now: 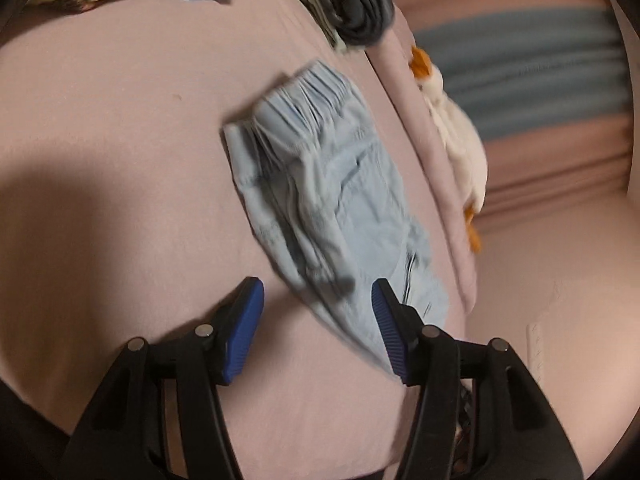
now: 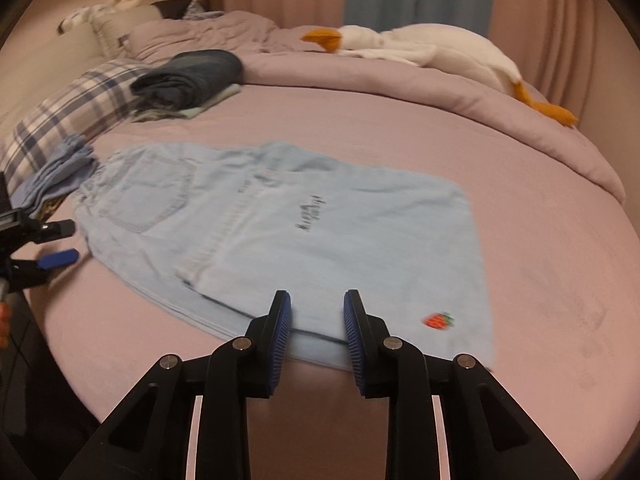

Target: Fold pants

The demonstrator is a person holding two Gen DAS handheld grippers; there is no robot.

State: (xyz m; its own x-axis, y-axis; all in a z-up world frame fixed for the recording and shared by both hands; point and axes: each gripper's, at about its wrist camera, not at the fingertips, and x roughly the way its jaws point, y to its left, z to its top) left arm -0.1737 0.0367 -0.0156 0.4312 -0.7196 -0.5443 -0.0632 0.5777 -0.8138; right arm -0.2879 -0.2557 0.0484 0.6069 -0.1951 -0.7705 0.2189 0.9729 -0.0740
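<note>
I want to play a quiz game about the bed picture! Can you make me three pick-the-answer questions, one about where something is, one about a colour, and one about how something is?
1. Where does the plush goose lie?
A. On the folded-back duvet at the far side of the bed
B. On the light blue pants
C. On the floor

2. What colour is the bed sheet?
A. Green
B. Pinkish mauve
C. Black

3. How is the right gripper?
A. Clamped on a pillow
B. Open, pads clear of the cloth
C. Out of sight

Answers:
1 A: the goose stretches along the duvet's ridge, beyond the light blue pants.
2 B: the sheet around the pants shows that colour.
3 B: a gap shows between its blue pads over the pants' near edge.
</note>
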